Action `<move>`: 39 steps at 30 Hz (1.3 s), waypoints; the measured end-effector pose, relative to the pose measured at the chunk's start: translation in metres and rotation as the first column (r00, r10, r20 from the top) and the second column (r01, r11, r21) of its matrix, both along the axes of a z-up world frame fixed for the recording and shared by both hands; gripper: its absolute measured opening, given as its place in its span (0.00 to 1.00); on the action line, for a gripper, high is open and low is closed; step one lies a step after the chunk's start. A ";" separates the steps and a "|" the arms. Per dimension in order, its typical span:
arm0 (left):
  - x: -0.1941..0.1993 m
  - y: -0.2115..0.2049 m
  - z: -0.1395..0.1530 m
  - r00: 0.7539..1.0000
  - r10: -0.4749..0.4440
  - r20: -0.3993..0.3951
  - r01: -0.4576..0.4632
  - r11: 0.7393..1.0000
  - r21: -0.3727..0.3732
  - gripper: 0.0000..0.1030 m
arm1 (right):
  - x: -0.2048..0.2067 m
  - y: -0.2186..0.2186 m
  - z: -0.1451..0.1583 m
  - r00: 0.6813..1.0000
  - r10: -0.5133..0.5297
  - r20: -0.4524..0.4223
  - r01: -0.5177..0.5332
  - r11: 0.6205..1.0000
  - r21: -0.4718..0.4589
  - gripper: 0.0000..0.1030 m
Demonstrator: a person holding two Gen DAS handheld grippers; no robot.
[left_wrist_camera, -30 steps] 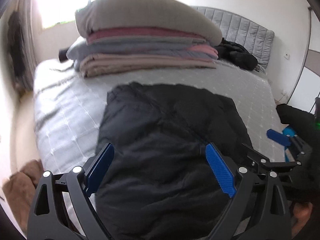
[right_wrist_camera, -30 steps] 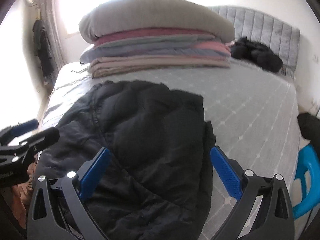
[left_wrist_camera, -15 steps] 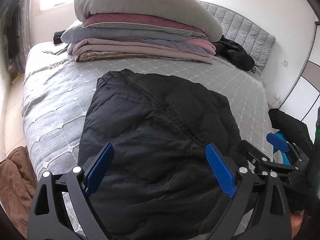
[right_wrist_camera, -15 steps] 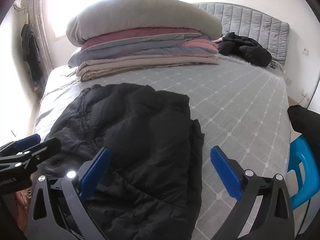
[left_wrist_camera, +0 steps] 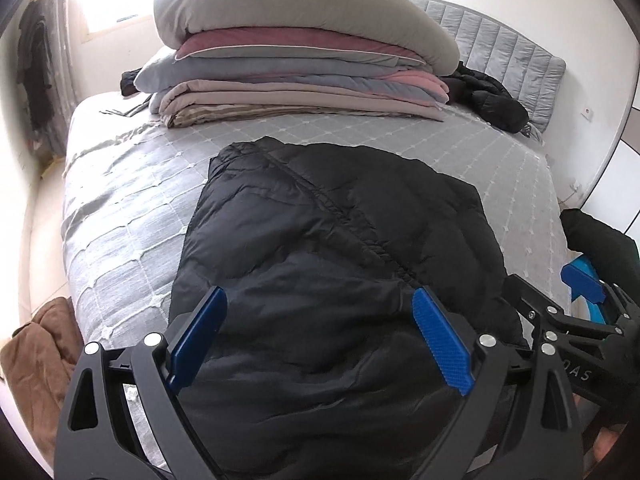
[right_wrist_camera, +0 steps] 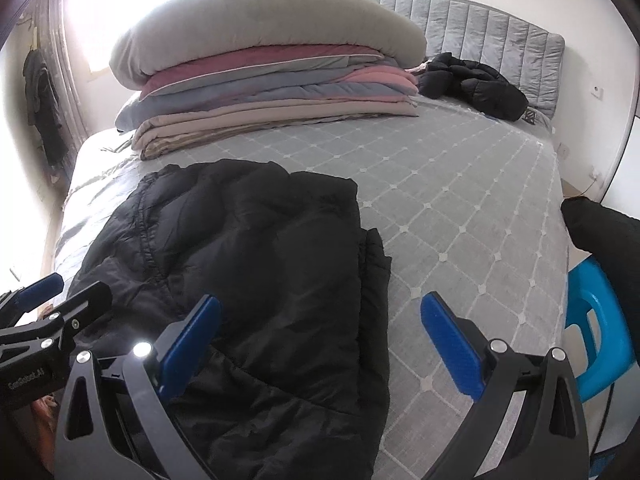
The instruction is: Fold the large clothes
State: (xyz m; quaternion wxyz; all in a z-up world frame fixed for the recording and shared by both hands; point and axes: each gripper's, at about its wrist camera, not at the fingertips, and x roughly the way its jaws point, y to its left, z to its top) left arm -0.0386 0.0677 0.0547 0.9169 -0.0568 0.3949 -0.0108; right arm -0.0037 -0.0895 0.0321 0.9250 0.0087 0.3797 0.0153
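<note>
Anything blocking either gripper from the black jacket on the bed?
Nothing visible. The black jacket lies flat on the grey bedspread, directly under the open left gripper and beside the open right gripper. The stack of folded bedding sits behind it, apart.

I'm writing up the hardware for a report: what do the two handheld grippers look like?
Both match: the left gripper and right gripper have black, cut-out triangular jaws with silver rivets and ribbed blue pads. White lettering marks each body's side. A dark sleeve shows at right.
</note>
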 end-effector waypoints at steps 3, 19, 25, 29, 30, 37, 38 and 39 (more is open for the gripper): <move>-0.001 0.001 -0.001 1.000 0.002 -0.006 -0.002 1.000 0.000 0.88 | -0.002 0.001 0.001 1.000 -0.001 0.009 0.001 1.000 -0.002 0.93; 0.001 -0.002 -0.005 0.999 -0.006 -0.037 0.006 1.000 0.017 0.88 | -0.007 0.001 0.005 1.000 -0.015 0.027 0.015 1.000 -0.021 0.93; 0.001 -0.002 -0.005 0.999 -0.007 -0.037 0.008 1.000 0.019 0.88 | -0.005 0.000 0.006 0.999 -0.016 0.027 0.017 1.000 -0.019 0.93; 0.002 -0.003 -0.004 0.999 -0.008 -0.036 0.009 1.000 0.021 0.88 | -0.005 0.000 0.007 0.999 -0.015 0.031 0.016 1.000 -0.022 0.93; 0.002 -0.003 -0.004 0.999 -0.008 -0.037 0.008 1.000 0.021 0.88 | -0.006 0.000 0.007 0.999 -0.016 0.032 0.017 1.000 -0.023 0.93; 0.003 -0.005 -0.005 0.999 -0.012 -0.038 0.013 1.000 0.023 0.88 | -0.008 0.000 0.007 0.999 -0.021 0.035 0.022 0.999 -0.025 0.93; 0.003 -0.005 -0.005 0.999 -0.011 -0.038 0.012 1.000 0.023 0.88 | -0.008 0.000 0.007 0.999 -0.021 0.038 0.022 0.999 -0.027 0.93; 0.003 -0.005 -0.005 0.999 -0.011 -0.039 0.012 1.000 0.023 0.88 | -0.009 0.001 0.007 0.999 -0.022 0.039 0.023 0.999 -0.028 0.93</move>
